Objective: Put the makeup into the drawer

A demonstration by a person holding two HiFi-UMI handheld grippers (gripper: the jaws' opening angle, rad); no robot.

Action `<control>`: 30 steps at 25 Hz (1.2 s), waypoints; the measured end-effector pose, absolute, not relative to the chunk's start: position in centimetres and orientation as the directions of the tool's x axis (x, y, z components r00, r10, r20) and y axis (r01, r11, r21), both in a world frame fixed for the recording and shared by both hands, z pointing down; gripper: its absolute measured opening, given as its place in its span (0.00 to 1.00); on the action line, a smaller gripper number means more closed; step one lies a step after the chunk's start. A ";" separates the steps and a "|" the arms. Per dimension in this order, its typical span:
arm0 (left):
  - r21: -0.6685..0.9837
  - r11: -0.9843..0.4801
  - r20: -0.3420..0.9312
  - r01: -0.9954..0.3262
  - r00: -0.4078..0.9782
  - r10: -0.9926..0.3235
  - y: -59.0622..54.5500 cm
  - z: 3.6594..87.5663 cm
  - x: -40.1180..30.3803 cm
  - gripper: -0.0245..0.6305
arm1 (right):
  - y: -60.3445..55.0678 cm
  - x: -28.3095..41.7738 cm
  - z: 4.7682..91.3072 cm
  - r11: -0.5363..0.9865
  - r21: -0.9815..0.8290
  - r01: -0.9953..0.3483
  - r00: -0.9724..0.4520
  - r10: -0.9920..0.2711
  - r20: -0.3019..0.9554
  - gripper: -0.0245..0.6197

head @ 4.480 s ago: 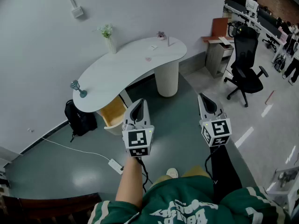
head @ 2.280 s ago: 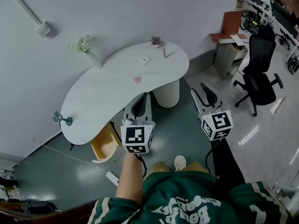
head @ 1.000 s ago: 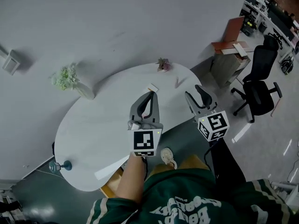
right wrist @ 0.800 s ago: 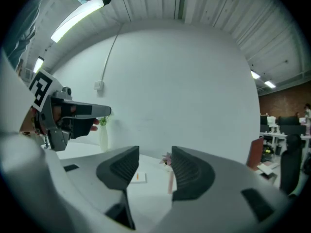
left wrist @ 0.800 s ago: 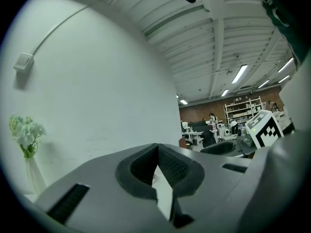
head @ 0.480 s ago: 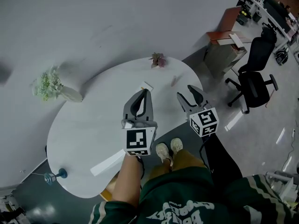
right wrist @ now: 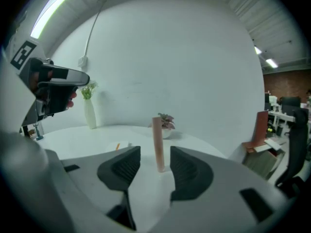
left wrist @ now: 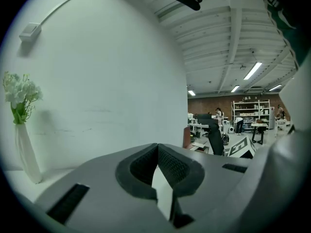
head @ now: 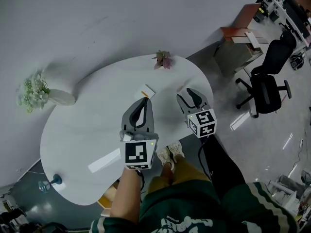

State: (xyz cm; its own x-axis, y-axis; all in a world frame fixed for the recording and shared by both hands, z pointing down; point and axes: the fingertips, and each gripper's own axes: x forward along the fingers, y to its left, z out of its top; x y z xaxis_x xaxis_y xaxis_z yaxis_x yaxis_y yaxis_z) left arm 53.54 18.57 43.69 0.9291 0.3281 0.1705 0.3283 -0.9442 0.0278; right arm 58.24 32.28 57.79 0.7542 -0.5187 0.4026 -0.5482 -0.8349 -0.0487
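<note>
A pink makeup tube (right wrist: 158, 143) stands upright on the white table (head: 87, 135). I see it through the gap of my right gripper (right wrist: 154, 152), just beyond the tips and clear of both pads. That gripper (head: 188, 93) hangs over the table's right part, open; its jaws have just been closing a little. A flat white makeup piece with an orange mark (head: 147, 91) lies ahead of my left gripper (head: 144, 100). The left gripper (left wrist: 158, 147) is shut, tips meeting, with nothing in it. A yellowish open drawer (head: 108, 195) peeks out under the table's near edge.
A white vase with flowers (head: 53, 97) stands at the table's left end. A small potted plant (head: 162, 60) sits at the far edge and a blue ornament (head: 51, 181) at the near left. A black office chair (head: 267, 89) and a cabinet stand to the right.
I have come up to the table. Both grippers have dropped lower over the tabletop, and the right one now sits close behind the pink tube.
</note>
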 end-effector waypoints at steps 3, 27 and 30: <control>0.025 -0.943 0.202 0.332 0.922 0.330 19.1 44.7 53.6 0.04 | 31.9 59.4 59.1 -0.824 -0.065 -0.562 0.735 -0.534 0.417 0.35; 0.024 -0.973 0.223 0.231 0.947 0.231 20.8 43.4 54.7 0.04 | 33.7 61.4 52.5 -0.759 -0.001 -0.652 0.710 -0.610 0.351 0.15; 0.020 -0.975 0.205 0.221 0.953 0.221 21.3 41.9 54.8 0.04 | 34.5 60.8 49.8 -0.756 0.025 -0.654 0.720 -0.612 0.326 0.15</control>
